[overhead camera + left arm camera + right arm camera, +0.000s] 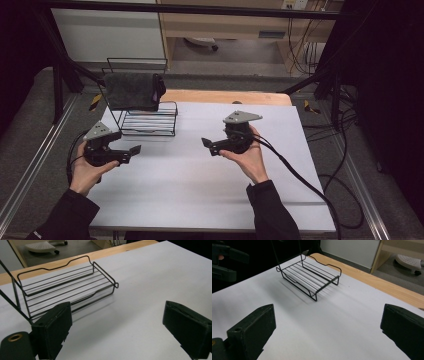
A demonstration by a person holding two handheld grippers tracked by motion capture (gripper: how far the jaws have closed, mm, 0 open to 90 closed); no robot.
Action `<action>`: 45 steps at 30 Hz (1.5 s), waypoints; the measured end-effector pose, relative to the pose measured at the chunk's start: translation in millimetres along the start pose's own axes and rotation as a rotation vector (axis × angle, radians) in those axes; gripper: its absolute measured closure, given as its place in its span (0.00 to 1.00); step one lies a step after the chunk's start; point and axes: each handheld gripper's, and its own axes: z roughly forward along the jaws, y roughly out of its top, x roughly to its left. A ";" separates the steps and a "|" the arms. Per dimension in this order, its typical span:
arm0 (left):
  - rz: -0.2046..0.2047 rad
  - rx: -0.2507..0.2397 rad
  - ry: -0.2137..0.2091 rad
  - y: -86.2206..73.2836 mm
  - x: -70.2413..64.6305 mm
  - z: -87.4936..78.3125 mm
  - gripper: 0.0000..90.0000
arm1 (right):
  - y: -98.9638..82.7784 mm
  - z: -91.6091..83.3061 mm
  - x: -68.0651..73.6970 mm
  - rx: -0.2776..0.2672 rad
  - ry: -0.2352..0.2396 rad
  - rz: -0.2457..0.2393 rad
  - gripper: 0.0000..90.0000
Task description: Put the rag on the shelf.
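A black wire rack stands at the back left of the white table. A dark cloth is draped over the rack's upper bar. My left gripper is held just in front of the rack, open, with nothing between its fingers. In the left gripper view its jaws stand wide apart around bare table, and the rack's lower shelf lies ahead. My right gripper hovers over the table's middle, open and empty, pointing left toward the rack. Its jaws frame bare table.
A wooden edge runs behind the white table top. Cables trail from the right gripper across the table's right side. Black frame bars stand at the back corners. The other gripper appears at the right gripper view's top left.
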 end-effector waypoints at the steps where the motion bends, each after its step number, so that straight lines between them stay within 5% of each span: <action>1: 0.004 0.007 -0.001 -1.8 -2.0 0.5 0.10 | -3.1 -3.0 -1.6 0.001 -0.002 0.003 0.01; 14: 0.032 0.055 -0.045 -34.6 -23.9 13.3 0.11 | -66.2 -35.8 -34.0 0.028 0.000 0.067 0.01; 27: 0.022 0.082 -0.076 -64.5 -26.8 23.2 0.12 | -131.9 -46.7 -55.0 0.103 -0.018 0.116 0.01; 45: 0.062 0.106 -0.095 -81.0 -27.8 26.8 0.13 | -172.9 -74.2 -77.5 0.085 -0.001 0.153 0.01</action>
